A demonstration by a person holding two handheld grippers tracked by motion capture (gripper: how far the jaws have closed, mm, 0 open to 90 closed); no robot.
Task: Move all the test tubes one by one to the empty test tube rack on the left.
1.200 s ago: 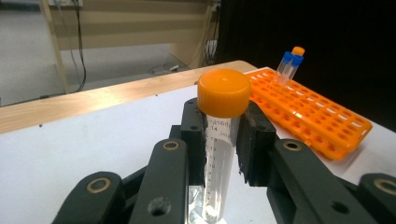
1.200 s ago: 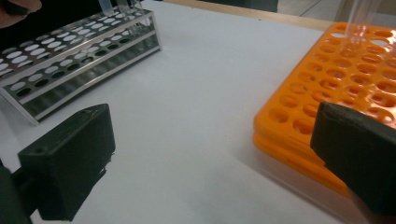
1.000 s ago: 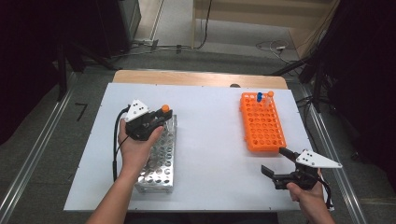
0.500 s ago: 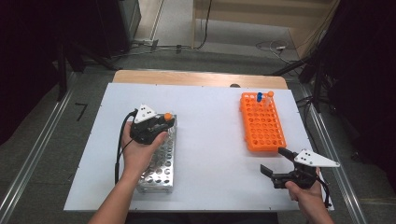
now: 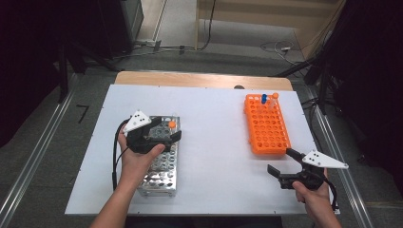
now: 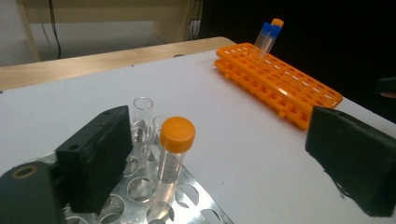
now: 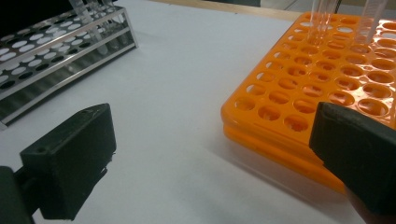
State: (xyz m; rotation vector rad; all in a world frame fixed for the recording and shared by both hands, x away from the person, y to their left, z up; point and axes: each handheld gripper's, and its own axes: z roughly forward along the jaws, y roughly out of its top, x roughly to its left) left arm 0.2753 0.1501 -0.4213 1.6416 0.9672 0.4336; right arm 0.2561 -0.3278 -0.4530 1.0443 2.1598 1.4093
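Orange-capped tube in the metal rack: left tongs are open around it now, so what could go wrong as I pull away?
1. The left tongs have just been opening, yet the orange-capped tube stands between the jaws, close to the nearer one; a sideways retreat could knock it.
2. The uncapped tube stands just behind and could be clipped too.
3. A snag might drag the metal rack, which sits loose on the table.

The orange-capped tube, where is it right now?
The orange-capped tube stands in the metal rack on the table's left, between the left gripper's open fingers.
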